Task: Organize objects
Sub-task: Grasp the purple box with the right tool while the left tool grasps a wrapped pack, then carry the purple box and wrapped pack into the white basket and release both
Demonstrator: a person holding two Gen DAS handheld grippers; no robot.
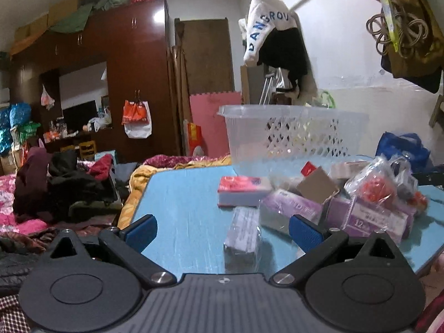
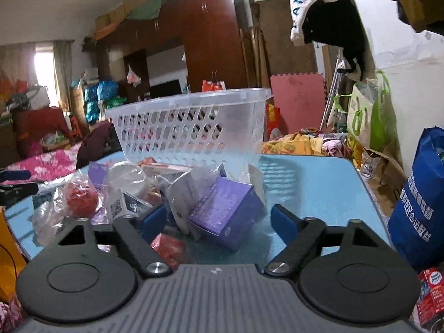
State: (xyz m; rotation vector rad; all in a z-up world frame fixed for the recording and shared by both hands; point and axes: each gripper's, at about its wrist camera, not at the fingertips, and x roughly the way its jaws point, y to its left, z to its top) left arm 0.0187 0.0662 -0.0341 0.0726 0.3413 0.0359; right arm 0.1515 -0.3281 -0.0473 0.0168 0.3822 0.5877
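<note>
A pile of small goods lies on the blue table [image 1: 180, 208] in front of a clear plastic basket [image 1: 249, 136]. In the left wrist view my left gripper [image 1: 223, 233] is open, and a small clear-wrapped pack [image 1: 242, 231] lies on the table between its blue pads, touching neither. A pink tissue pack [image 1: 242, 190] and purple packs [image 1: 291, 208] lie just beyond. In the right wrist view my right gripper [image 2: 219, 223] is open around a tilted purple box [image 2: 224, 211]; a gap shows at the right pad. The basket [image 2: 188, 127] stands behind the pile.
A bagged red ball [image 2: 82, 197] and white packets [image 2: 130, 204] lie left of the purple box. A blue bag [image 2: 419, 208] stands off the table's right edge. A bed with heaped clothes [image 1: 63, 186] lies to the left. Bare tabletop [image 2: 319, 183] shows right of the pile.
</note>
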